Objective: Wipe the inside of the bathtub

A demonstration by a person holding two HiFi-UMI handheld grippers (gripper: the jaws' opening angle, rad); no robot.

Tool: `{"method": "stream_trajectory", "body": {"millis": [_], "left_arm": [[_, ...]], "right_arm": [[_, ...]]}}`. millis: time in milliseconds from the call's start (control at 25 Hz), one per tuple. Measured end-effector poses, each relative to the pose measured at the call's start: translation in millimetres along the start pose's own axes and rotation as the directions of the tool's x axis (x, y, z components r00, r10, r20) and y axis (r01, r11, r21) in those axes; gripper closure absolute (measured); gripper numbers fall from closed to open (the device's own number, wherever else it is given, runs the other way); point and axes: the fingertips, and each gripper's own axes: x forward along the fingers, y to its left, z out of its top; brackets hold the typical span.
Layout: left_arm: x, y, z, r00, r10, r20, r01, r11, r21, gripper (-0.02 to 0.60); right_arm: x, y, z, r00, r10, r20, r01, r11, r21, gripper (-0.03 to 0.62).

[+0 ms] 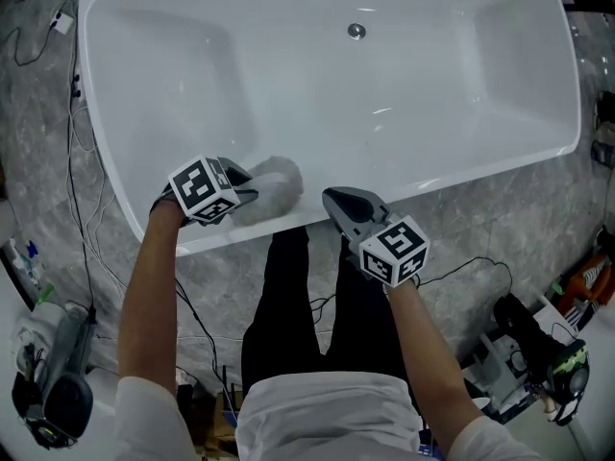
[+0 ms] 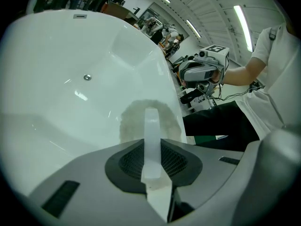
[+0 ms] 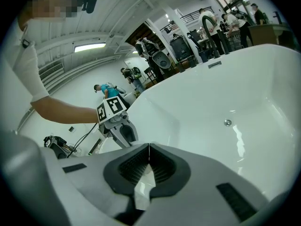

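Nearest me, my right tool (image 1: 333, 198) hangs over the near rim of the bathtub (image 1: 461, 171), its jaws pressed together on nothing. My left tool (image 1: 252, 193) is clamped on a pale strip of the fuzzy grey wiping pad (image 1: 276, 181), which rests at the rim's inner edge. The pad looks soft and light, and I expect it to flop and skid on the glossy white surface. That strip seems the place to hold it, pressing the pad flat. Farther out, the drain (image 1: 356, 31) sits in the tub floor.
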Motion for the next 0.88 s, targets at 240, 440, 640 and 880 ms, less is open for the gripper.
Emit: {"method": "stream_trajectory", "body": {"millis": [240,440,640,880], "left_arm": [[7.5,-1.2,25.4,1.0,0.009,0.007,-0.009,1.0,-0.002,0.497],[18.2,-8.3,52.3,1.0,0.011,0.007,-0.011,1.0,0.002,0.497],[30.8,-13.3,80.5,1.0,0.013,0.004,-0.013,1.0,0.005,0.497],[47.9,-18.0,118.6,1.0,0.003,-0.011,-0.003,1.0,0.015,0.497]], "right_arm": [[-14.4,-18.4,4.3,1.0,0.005,0.011,-0.005,1.0,0.0,0.576],[-35.8,-36.1,-0.5,1.0,0.006,0.018,-0.006,1.0,0.013,0.576],[-58.0,-56.8,-2.6,1.0,0.009,0.026,-0.01,1.0,0.024,0.576],[-87.8,-87.3,-1.3,0.999,-0.007,0.05,0.005,0.999,0.04,0.576]]}}
